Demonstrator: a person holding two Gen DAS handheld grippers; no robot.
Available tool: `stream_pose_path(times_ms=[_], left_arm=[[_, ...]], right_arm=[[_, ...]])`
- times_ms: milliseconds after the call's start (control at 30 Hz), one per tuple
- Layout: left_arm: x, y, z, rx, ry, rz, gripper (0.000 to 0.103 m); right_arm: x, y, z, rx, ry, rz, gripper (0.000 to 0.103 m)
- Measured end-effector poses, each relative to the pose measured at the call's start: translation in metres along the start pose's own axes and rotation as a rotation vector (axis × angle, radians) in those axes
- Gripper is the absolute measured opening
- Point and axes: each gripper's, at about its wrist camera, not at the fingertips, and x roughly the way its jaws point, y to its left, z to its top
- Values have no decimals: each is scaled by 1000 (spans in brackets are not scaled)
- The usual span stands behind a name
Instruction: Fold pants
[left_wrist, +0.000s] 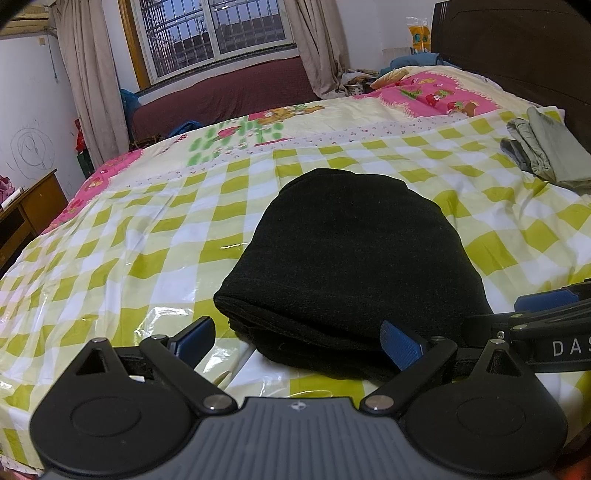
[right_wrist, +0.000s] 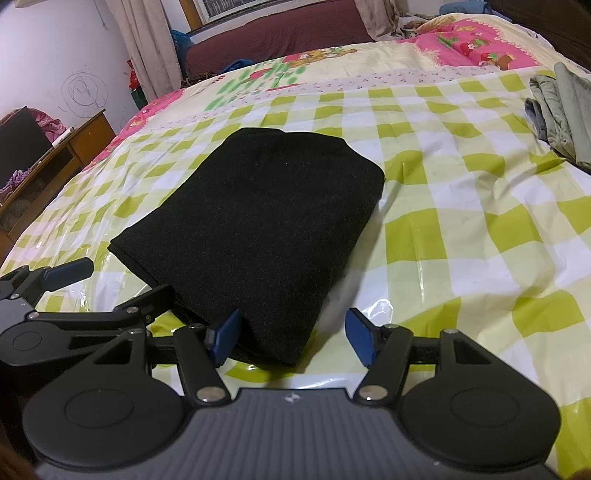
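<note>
**Black pants lie folded on the bed, both grippers open beside them**

The pants (left_wrist: 351, 258) are a compact black bundle, several layers thick, resting on the green-and-white checked sheet (left_wrist: 147, 229) that covers the near part of the bed (left_wrist: 369, 107). They sit toward the near edge of the bed, roughly midway along it. Their top surface is smooth and flat; the stacked fold edges show along the near side.

The left gripper (left_wrist: 299, 336) is at the near edge of the bundle, jaws spread wide and holding nothing. Its left pad (left_wrist: 197, 334) is over the sheet, just left of the pants' near-left corner; its right pad (left_wrist: 400, 345) overlaps the pants' near edge in the left wrist view, though whether it touches the cloth cannot be told.

The right gripper (right_wrist: 293, 336) is also wide open and empty. Its left pad (right_wrist: 225, 339) is against or just in front of the pants' (right_wrist: 251, 229) near edge, and its right pad (right_wrist: 362, 341) is over the sheet (right_wrist: 461, 229), just right of the bundle's near-right corner. In the right wrist view the left gripper (right_wrist: 122, 282) is just beside it on the left, its fingers spread at the pants' near-left corner.

A grey folded garment (left_wrist: 546, 147) lies on the sheet near the bed's far-right edge, well apart from the pants. Beyond the checked sheet the bed shows a pink and cream quilt (left_wrist: 436, 92).
</note>
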Motion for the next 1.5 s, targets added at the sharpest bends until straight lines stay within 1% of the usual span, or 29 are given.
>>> stream_pose_path(times_ms=[633,1000,1200,1500], left_arm=[[-1,2,1,12,0,5,103],[2,8,5,32,1,30,103],[0,-2,6,37,3,41,103],[0,-4,6,42,4,45,103]], right_arm=[[1,0,-4,2,3,3,64],[1,1,-1,12,5,21,64],[1,0,-1,22,7,28,64],[1,0,0,22,6,30,64]])
